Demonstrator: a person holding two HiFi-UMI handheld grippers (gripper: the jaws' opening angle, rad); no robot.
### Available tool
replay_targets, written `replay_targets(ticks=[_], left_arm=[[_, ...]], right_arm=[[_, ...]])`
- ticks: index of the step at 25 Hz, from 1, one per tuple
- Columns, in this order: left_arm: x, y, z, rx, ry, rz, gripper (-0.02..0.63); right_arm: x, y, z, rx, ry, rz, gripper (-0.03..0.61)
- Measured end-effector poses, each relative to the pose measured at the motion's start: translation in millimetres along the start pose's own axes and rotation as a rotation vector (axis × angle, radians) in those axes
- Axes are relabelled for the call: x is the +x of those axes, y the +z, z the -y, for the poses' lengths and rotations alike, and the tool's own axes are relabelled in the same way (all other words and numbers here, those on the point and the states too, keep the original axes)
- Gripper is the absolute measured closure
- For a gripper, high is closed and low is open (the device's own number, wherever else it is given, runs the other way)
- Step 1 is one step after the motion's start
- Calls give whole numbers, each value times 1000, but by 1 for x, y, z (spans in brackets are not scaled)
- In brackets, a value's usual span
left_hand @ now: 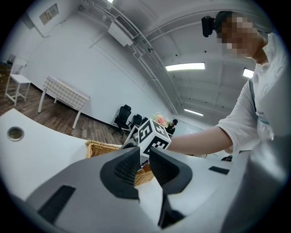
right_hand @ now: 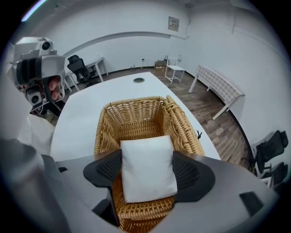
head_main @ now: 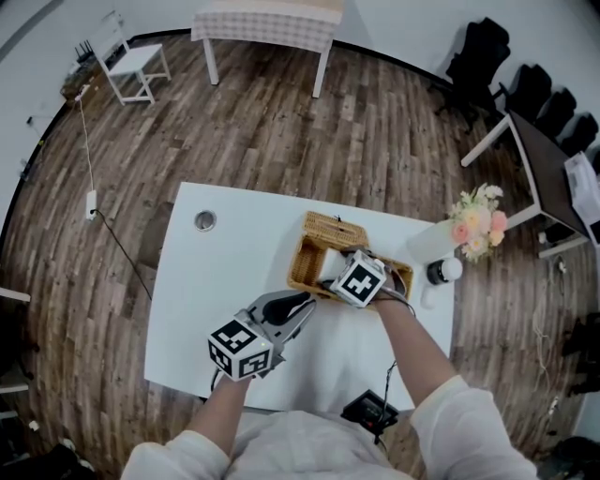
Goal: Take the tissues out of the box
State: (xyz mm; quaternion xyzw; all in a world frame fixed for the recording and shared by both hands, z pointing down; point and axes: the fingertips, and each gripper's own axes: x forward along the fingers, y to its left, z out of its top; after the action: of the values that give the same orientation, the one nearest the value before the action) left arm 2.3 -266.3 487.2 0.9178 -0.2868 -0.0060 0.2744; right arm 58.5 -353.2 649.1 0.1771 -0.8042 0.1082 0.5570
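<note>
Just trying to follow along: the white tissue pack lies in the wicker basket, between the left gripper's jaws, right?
No: it is the right gripper whose open jaws flank the white tissue pack lying in the wicker basket; the right gripper view shows it.

On the wood-plank floor point(head_main: 281, 122) stand a checked-cloth table point(head_main: 267, 23) at top centre, a white chair point(head_main: 136, 66) upper left, black office chairs point(head_main: 483, 56) upper right.

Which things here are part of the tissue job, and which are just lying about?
Job in hand:
tissue pack
basket
right claw, open around the pack

Lying about:
flowers
round metal cap
black device
left claw, empty
</note>
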Motion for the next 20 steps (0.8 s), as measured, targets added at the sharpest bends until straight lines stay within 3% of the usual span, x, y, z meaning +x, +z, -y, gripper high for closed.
replay_targets(ticks=[5,20], left_arm=[[1,1,-1,-7,-2,1,558],[-1,2,-5,-7,7,-1,558]], right_arm=[[3,1,4,-35,-32,-73,216],[1,13,6,-26,-60,-4,246]])
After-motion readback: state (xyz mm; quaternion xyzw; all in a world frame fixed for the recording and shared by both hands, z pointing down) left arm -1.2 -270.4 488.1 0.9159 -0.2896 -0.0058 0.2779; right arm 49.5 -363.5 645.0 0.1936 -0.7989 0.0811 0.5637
